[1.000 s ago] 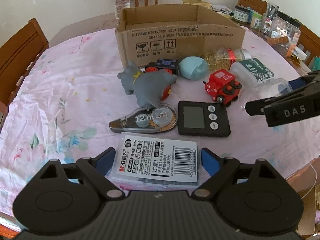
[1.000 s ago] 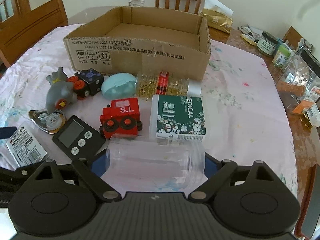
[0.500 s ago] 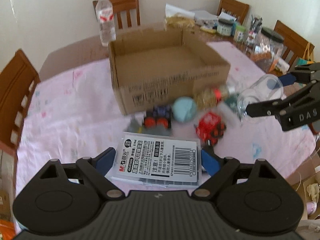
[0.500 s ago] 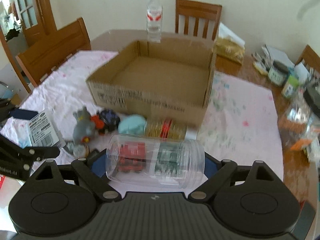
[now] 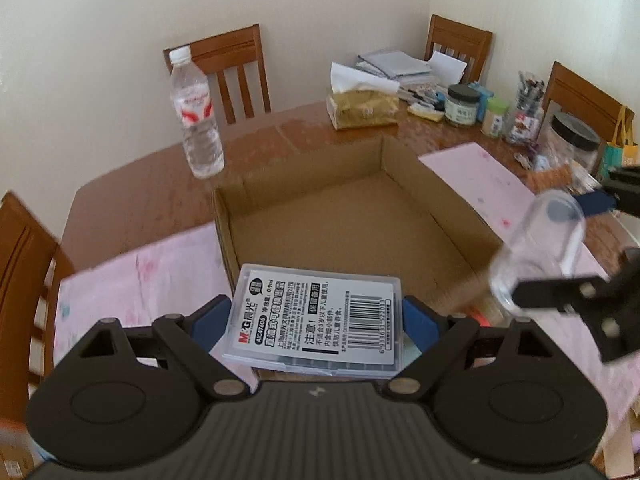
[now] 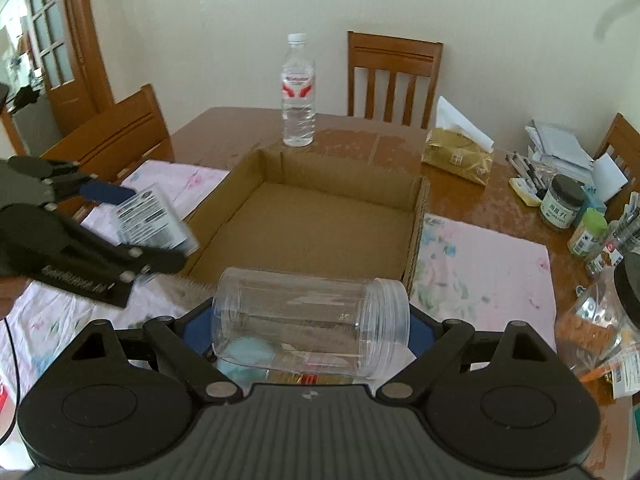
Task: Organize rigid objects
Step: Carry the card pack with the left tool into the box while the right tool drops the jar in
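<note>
Both grippers are loaded and raised above the near rim of the cardboard box (image 5: 348, 216). Seen from its own wrist camera, the left gripper (image 5: 316, 318) pinches a flat clear plastic case (image 5: 316, 312) with a printed label and barcode across its short sides, blue pads pressed to either edge; the case sits level, poking out toward 12 o'clock over the box's near wall. Through the other lens, the right gripper (image 6: 310, 322) clamps a clear empty plastic jar (image 6: 310, 320) lying on its side, threaded mouth toward 3 o'clock, held end to end between the pads.

From the left camera the jar appears at 3 o'clock, beside the box's right wall; from the right camera the case shows at 9 o'clock, just short of the box's left near corner. The two loads are well apart.

The box floor is bare brown cardboard wherever it shows, so by my reading nothing has been stowed yet. Two items are in the air, close to release. Beneath the jar a pale blue shape and a red-and-gold one show blurred through the plastic, so more items seem to wait on the pink tablecloth (image 6: 480, 256). A water bottle (image 6: 298, 92) stands beyond the box at 12 o'clock, and jars and pens crowd the table's edge at 3 o'clock.
</note>
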Action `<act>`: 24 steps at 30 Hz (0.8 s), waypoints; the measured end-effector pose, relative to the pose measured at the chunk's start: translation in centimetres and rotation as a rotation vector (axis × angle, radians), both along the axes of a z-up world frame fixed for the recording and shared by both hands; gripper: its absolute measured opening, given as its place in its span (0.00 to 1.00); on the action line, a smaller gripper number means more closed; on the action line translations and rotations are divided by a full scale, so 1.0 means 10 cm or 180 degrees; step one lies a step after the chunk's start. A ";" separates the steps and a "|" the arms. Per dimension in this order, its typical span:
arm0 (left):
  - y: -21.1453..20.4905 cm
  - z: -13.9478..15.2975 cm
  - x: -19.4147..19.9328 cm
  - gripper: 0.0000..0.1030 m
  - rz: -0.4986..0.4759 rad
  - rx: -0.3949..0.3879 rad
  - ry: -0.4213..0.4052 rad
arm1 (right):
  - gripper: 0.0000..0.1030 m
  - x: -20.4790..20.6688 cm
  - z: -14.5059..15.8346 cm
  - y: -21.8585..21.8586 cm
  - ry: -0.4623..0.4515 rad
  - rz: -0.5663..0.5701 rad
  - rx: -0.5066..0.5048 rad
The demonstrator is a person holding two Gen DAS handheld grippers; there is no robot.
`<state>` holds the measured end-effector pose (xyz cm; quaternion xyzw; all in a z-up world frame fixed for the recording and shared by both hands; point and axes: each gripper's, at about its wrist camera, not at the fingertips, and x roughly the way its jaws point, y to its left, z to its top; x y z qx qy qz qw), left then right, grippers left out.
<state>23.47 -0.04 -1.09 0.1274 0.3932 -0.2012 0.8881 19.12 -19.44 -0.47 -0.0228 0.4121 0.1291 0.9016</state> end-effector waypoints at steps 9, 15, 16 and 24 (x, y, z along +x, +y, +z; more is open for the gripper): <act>-0.16 -0.18 0.75 0.88 -0.0077 -0.0006 0.0027 | 0.92 0.22 0.01 -0.02 0.0052 -0.0239 -0.0041; -0.19 -0.30 1.05 0.88 -0.0073 -0.0031 0.0034 | 0.92 0.30 -0.01 -0.02 0.0116 -0.0384 -0.0098; -0.20 -0.31 1.08 0.88 -0.0069 -0.0042 0.0027 | 0.92 0.30 -0.01 -0.02 0.0125 -0.0396 -0.0108; -0.22 -0.41 1.34 0.89 0.0013 -0.0107 -0.0072 | 0.92 0.40 0.00 0.06 0.0193 -0.0425 -0.0191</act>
